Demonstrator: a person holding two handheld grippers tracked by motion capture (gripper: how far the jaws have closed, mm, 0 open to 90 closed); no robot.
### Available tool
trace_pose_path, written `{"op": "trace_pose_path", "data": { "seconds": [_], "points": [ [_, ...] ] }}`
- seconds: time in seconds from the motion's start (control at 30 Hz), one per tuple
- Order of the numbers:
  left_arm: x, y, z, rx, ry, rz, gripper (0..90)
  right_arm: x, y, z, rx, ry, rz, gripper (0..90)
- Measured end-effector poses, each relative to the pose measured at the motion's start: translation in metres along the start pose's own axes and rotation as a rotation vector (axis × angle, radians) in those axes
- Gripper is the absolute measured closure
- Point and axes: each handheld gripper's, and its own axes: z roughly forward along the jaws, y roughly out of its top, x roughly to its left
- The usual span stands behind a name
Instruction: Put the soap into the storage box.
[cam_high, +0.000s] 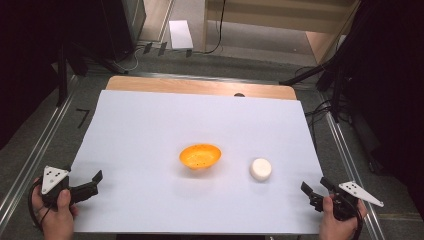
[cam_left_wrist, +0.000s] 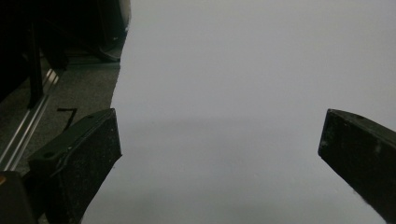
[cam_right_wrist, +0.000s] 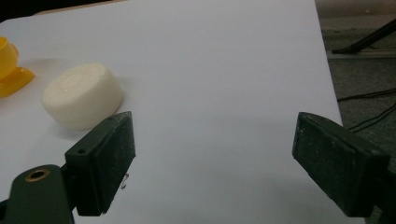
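The left tool sits wide open and empty, low over the white sheet near the desk's front left corner. Between its jaws in the left gripper view lies bare sheet; the sheet's left edge runs just beside its left jaw.

The right tool is also spread wide, gripping nothing, at the front right corner. A white puck lies just ahead of its left jaw, apart from it. Beyond the puck stands an orange bowl. Ahead of the right jaw the sheet is bare up to its right edge.
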Motion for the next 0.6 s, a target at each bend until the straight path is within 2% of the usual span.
{"op": "trace_pose_path", "data": {
  "seconds": [0.13,0.3,0.33,0.4,0.43,0.47,0.57,0.6],
  "points": [
    [0.000,0.000,0.000,-0.002,0.000,0.000,0.0,0.000,0.003,0.002,0.023,0.012,-0.006,15.8],
    [0.000,0.000,0.001,0.005,-0.006,0.000,0.0,0.005,0.007,0.005,0.093,-0.028,-0.041,14.3],
    [0.000,0.000,0.001,0.006,-0.003,-0.001,0.0,0.007,0.011,0.005,0.121,-0.013,-0.044,12.9],
    [0.000,0.000,0.001,0.008,-0.001,0.003,0.0,0.008,0.013,0.005,0.129,-0.019,-0.055,12.3],
    [0.000,0.000,0.001,0.008,0.001,0.006,0.0,0.009,0.017,0.005,0.155,-0.006,-0.054,8.2],
    [-0.001,0.000,0.001,0.010,0.000,0.010,0.0,0.009,0.017,0.005,0.155,-0.006,-0.054,8.2],
    [-0.001,0.000,0.001,0.010,0.000,0.012,0.0,0.012,0.024,0.006,0.206,-0.005,-0.083,1.2],
    [-0.001,0.000,0.001,0.010,0.002,0.012,0.0,0.016,0.029,0.010,0.251,0.007,-0.091,0.0]
  ]
}}
